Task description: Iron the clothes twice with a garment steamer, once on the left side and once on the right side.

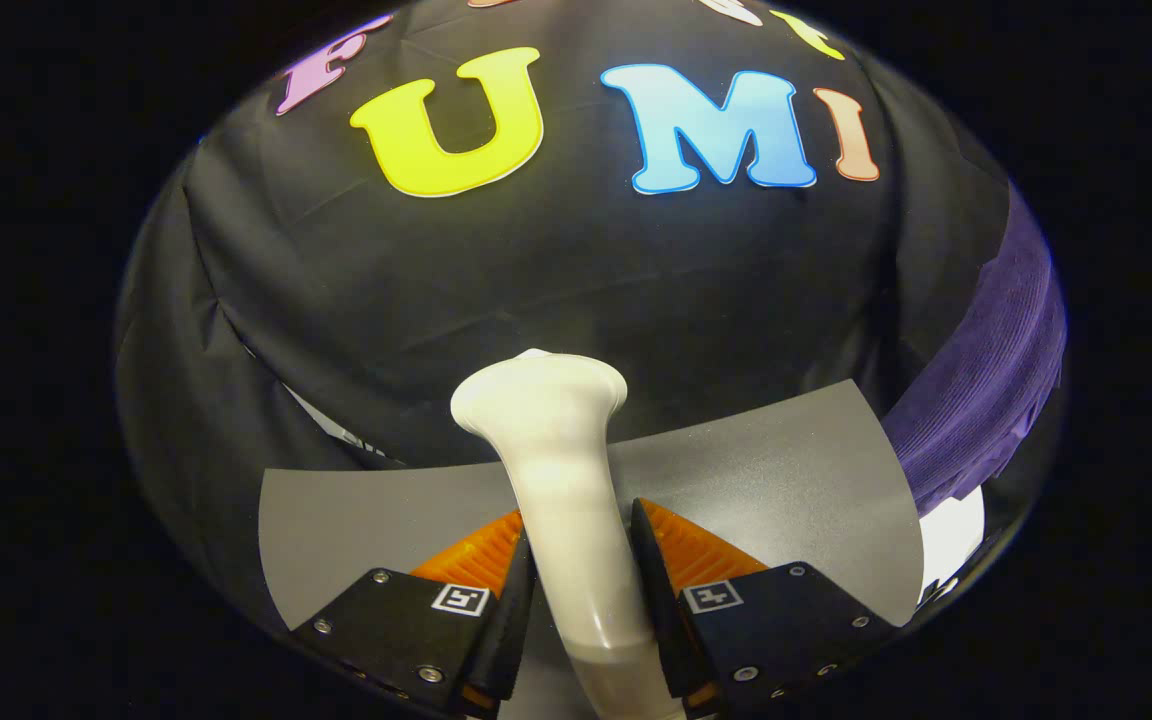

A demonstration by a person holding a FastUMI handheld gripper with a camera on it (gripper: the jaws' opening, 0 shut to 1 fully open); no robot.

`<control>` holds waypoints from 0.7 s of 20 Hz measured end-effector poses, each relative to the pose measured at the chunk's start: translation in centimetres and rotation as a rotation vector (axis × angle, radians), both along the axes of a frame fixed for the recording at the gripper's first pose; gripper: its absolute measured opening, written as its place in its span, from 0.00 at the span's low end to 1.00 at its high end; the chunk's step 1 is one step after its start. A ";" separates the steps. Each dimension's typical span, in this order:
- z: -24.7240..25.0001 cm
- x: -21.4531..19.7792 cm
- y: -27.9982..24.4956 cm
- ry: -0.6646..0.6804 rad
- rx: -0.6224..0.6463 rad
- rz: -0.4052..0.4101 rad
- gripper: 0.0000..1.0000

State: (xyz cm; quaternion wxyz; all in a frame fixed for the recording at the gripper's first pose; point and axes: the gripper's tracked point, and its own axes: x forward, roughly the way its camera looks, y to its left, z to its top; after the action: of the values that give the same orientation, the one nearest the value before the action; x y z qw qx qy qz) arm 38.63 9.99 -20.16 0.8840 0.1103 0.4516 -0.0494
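Observation:
A white garment steamer (pixel 561 450) stands upright between my fingers, its flared head rising just beyond them over the grey table (pixel 786 470). My gripper (pixel 581 560) is shut on the steamer's handle, with both fingers pressed against its sides. A purple garment (pixel 986 370) hangs off to the right, beyond the table's right edge and well away from the steamer head. The steamer's lower end runs down out of sight between the fingers.
The booth's black cloth wall (pixel 536 270) stands close behind the table. A small white patch (pixel 951 530) shows below the purple garment at the right. Another pale strip (pixel 331 425) peeks from under the cloth at the left.

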 end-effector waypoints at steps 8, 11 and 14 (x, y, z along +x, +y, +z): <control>0.1 0.0 -0.5 -0.050 -0.075 0.002 0.42; -0.1 -0.1 -0.6 -0.075 -0.118 0.002 0.41; 0.7 -0.8 0.0 -0.099 -0.067 0.017 0.40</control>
State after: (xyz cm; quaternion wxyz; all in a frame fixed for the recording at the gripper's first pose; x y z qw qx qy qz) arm 37.82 10.01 -19.46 0.9088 0.0790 0.4064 -0.0513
